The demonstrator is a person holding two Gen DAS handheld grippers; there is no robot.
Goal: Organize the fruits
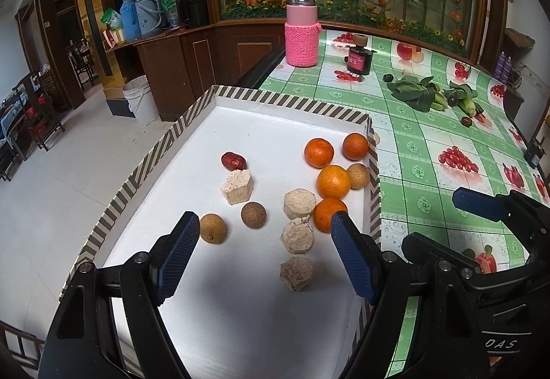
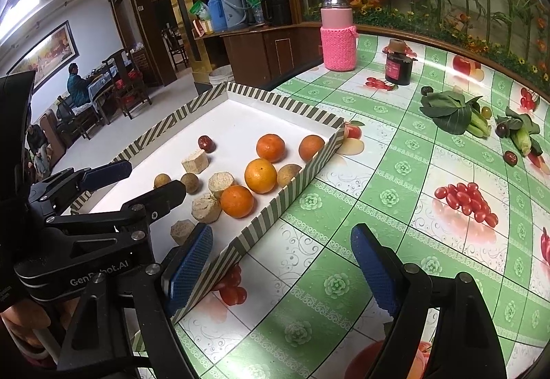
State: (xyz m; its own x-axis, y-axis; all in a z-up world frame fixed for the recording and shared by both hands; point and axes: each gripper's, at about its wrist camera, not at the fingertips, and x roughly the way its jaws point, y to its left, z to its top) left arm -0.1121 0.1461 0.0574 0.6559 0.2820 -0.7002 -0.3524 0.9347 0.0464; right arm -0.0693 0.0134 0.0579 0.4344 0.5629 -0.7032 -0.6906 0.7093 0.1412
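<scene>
The left gripper (image 1: 264, 253) hangs over the near end of the striped tray (image 1: 275, 98), its blue pads spread wide with nothing clasped and nothing touching them; a pale beige block (image 1: 296, 274) lies on the tray floor in the gap between them. The right gripper (image 2: 280, 263) is likewise wide apart and empty, poised above the green fruit-print tablecloth (image 2: 388, 152) just right of the tray's near right wall.

Inside the tray, four oranges (image 1: 332, 181) cluster against the right wall with a brown longan (image 1: 358, 175) touching that group. More beige blocks run down the middle. Two other longans (image 1: 253, 214) sit left of them, and a red jujube (image 1: 233, 160) lies farther back.

Leafy greens (image 2: 450, 112) rest far right on the table, well apart from the tray.
</scene>
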